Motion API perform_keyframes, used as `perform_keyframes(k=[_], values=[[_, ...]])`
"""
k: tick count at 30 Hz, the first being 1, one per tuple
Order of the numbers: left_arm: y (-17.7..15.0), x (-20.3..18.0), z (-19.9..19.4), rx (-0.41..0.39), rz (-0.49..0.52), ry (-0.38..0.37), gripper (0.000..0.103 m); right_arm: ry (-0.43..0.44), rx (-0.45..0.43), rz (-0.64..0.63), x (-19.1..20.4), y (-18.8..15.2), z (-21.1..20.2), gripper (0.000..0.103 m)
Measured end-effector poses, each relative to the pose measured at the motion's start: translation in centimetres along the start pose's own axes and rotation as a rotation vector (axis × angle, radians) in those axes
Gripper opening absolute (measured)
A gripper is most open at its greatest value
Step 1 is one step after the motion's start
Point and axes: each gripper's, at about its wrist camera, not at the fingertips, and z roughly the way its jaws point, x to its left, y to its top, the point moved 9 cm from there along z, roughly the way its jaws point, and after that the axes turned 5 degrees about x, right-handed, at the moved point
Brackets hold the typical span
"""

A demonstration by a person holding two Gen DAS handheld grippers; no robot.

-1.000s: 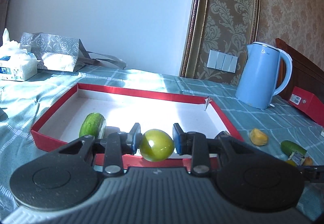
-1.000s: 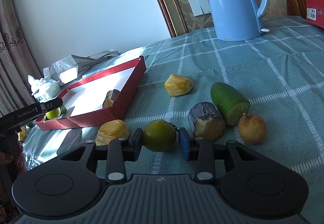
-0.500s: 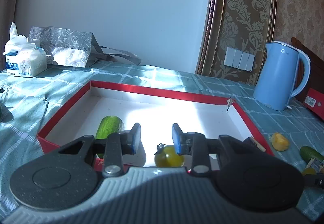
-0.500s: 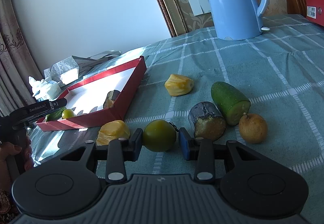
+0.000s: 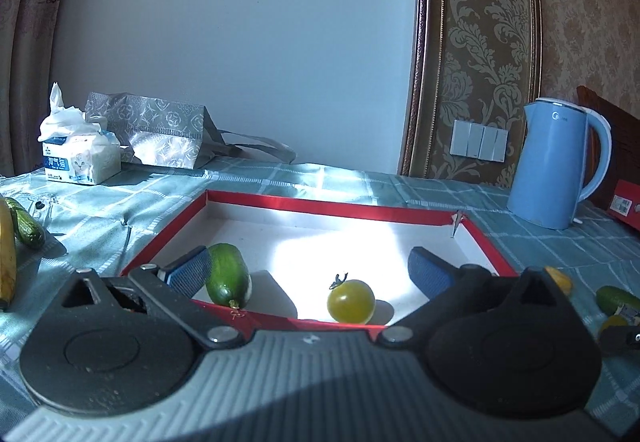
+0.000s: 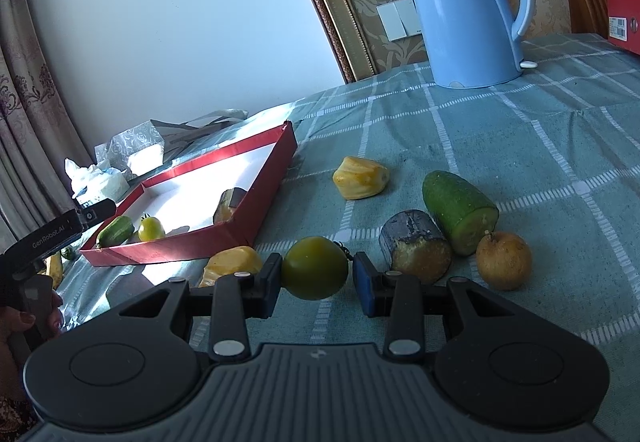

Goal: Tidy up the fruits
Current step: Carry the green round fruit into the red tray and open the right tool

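A red-walled tray (image 5: 320, 207) with a white floor holds a small cucumber (image 5: 226, 279) and a yellow-green tomato (image 5: 351, 301). My left gripper (image 5: 308, 268) is wide open and empty above the tray's near edge. The tray also shows in the right wrist view (image 6: 264, 182). My right gripper (image 6: 316, 278) is shut on a green tomato (image 6: 314, 273) above the cloth. Near it lie two yellow jackfruit pieces (image 6: 360, 178), a cut cucumber (image 6: 458, 210), a dark cut chunk (image 6: 416, 246) and a brown round fruit (image 6: 503, 260).
A blue kettle (image 5: 556, 166) stands at the back right. A tissue pack (image 5: 80, 158) and a silver bag (image 5: 168, 134) sit at the back left. A banana (image 5: 6, 258) and a small cucumber (image 5: 26, 228) lie left of the tray. A red box (image 6: 624, 22) is far right.
My left gripper has opened wide and let go of the yellow-green tomato, which now rests on the tray floor. My right gripper still holds its green tomato, barely moved.
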Motion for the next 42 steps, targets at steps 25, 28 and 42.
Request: perform_keyframes(k=[25,28,42], values=[[-0.8,0.4,-0.3,0.052,0.019,0.034,0.103,0.045,-0.055,-0.218,8.8,4.2,3.7,0.037],[-0.7,0.9,-0.3,0.049,-0.005,0.046,0.103,0.05,-0.042,-0.25,10.6,4.5,5.2,0.037],[-0.8,3.2,0.1,0.071,-0.054,0.133,0.103,-0.054,0.08,-0.317,14.2,3.7,12.7,0.037]])
